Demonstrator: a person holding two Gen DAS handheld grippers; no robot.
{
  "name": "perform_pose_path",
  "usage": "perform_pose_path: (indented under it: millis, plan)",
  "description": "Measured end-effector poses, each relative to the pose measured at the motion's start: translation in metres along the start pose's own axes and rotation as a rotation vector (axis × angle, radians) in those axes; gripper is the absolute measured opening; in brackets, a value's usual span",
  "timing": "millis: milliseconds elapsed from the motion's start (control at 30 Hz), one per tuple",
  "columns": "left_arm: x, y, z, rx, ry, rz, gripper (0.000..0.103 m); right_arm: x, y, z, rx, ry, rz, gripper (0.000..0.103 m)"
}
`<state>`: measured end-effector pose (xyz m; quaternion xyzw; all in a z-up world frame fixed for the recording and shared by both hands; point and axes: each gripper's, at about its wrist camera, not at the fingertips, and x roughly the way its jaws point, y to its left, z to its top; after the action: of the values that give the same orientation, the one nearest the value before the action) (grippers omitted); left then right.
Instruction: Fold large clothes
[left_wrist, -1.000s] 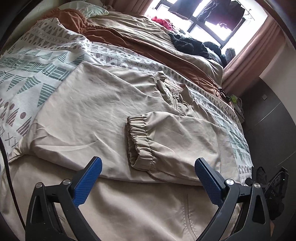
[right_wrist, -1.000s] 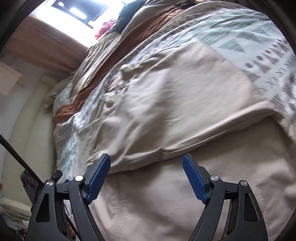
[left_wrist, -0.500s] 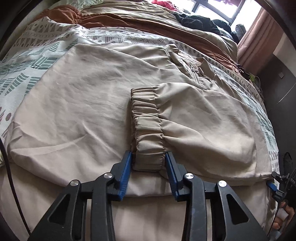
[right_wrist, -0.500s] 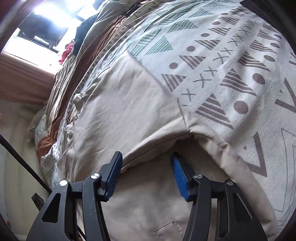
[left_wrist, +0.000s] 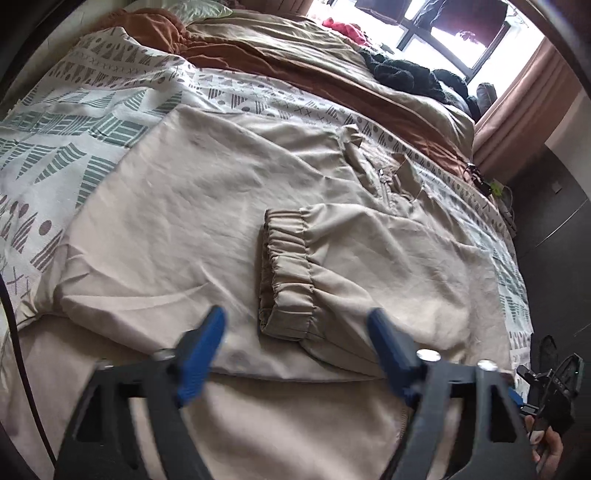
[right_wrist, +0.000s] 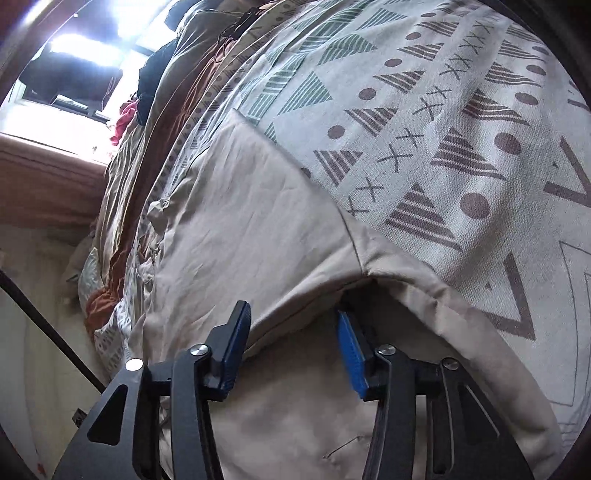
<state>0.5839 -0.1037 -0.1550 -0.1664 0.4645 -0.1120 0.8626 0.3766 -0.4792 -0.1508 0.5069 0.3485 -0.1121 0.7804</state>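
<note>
A large beige jacket (left_wrist: 184, 229) lies spread on the bed, one sleeve folded across its front. The sleeve's elastic cuff (left_wrist: 286, 273) rests flat on the body. My left gripper (left_wrist: 295, 314) hovers just short of the cuff, its blue fingers blurred and opening wide, with only the cuff's near end between the tips and no pad touching it. In the right wrist view the jacket's (right_wrist: 240, 221) folded edge runs across my right gripper (right_wrist: 291, 310). Its jaws are opening, the right finger is tucked under the fold, and the pads do not press the cloth.
A patterned white bedspread (left_wrist: 74, 122) lies under the jacket and fills the right of the right wrist view (right_wrist: 461, 129). Brown and tan blankets (left_wrist: 295, 74) and dark clothes (left_wrist: 406, 74) lie towards the window. Dark floor (left_wrist: 554, 258) runs along the bed's right side; a hand (left_wrist: 550, 450) shows there.
Half a second ago my left gripper was shut on the cuff; it has let go, opened wide and drawn back. My right gripper reached the jacket's folded edge, narrowed, then widened slightly.
</note>
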Motion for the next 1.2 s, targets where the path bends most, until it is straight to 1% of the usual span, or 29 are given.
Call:
perform_pose_path:
  millis: [33,67,167,233,300,367,467,500,567,633,700,767,800,900,967,1100,1133,1167,1200]
  plan:
    - [-0.010,-0.001,0.000,-0.006,-0.023,-0.014,0.103,-0.005,0.002,-0.001,-0.008,-0.010,-0.003,0.068]
    - [-0.018,-0.002,0.000,-0.011,-0.033,-0.015,0.103,-0.011,0.006,-0.003,-0.021,-0.023,-0.007,0.070]
    - [-0.040,-0.007,-0.002,-0.010,-0.042,-0.033,0.103,-0.026,0.016,-0.007,-0.063,-0.033,-0.006,0.071]
    - [-0.056,-0.011,-0.008,0.007,-0.057,-0.030,0.103,-0.033,0.022,-0.011,-0.078,-0.036,0.022,0.071]
    - [-0.070,-0.012,-0.015,0.026,-0.075,-0.028,0.103,-0.048,0.024,-0.018,-0.087,-0.060,0.056,0.071]
    - [-0.086,-0.011,-0.023,0.026,-0.084,-0.038,0.103,-0.064,0.024,-0.024,-0.121,-0.090,0.064,0.071]
    - [-0.110,-0.007,-0.032,0.019,-0.122,-0.042,0.103,-0.087,0.018,-0.033,-0.156,-0.119,0.035,0.071]
    - [-0.117,-0.008,-0.035,0.027,-0.138,-0.040,0.103,-0.095,0.013,-0.037,-0.158,-0.123,0.023,0.071]
    - [-0.134,-0.010,-0.044,0.070,-0.172,-0.009,0.103,-0.108,0.005,-0.047,-0.162,-0.134,0.015,0.071]
    - [-0.150,-0.008,-0.057,0.092,-0.202,-0.006,0.103,-0.121,0.002,-0.057,-0.183,-0.156,0.013,0.071]
    - [-0.164,-0.004,-0.070,0.094,-0.215,-0.014,0.103,-0.136,-0.002,-0.071,-0.225,-0.197,-0.024,0.071]
    - [-0.182,-0.001,-0.085,0.090,-0.250,0.001,0.103,-0.151,-0.009,-0.087,-0.245,-0.230,-0.053,0.071]
    - [-0.194,0.001,-0.093,0.089,-0.271,0.008,0.103,-0.158,-0.011,-0.100,-0.247,-0.232,-0.059,0.071]
    - [-0.234,0.008,-0.118,0.086,-0.362,0.038,0.103,-0.170,-0.027,-0.120,-0.243,-0.225,-0.042,0.071]
    - [-0.252,0.016,-0.133,0.071,-0.378,0.042,0.103,-0.181,-0.036,-0.136,-0.251,-0.247,-0.043,0.071]
    - [-0.284,0.038,-0.162,0.021,-0.389,-0.003,0.103,-0.209,-0.048,-0.168,-0.275,-0.283,-0.041,0.071]
    - [-0.294,0.043,-0.172,0.009,-0.397,-0.006,0.103,-0.216,-0.050,-0.176,-0.288,-0.291,-0.029,0.071]
    - [-0.303,0.046,-0.180,0.000,-0.405,-0.009,0.103,-0.224,-0.053,-0.184,-0.302,-0.288,0.015,0.071]
    - [-0.313,0.052,-0.189,-0.008,-0.417,-0.014,0.103,-0.232,-0.054,-0.195,-0.314,-0.286,0.039,0.071]
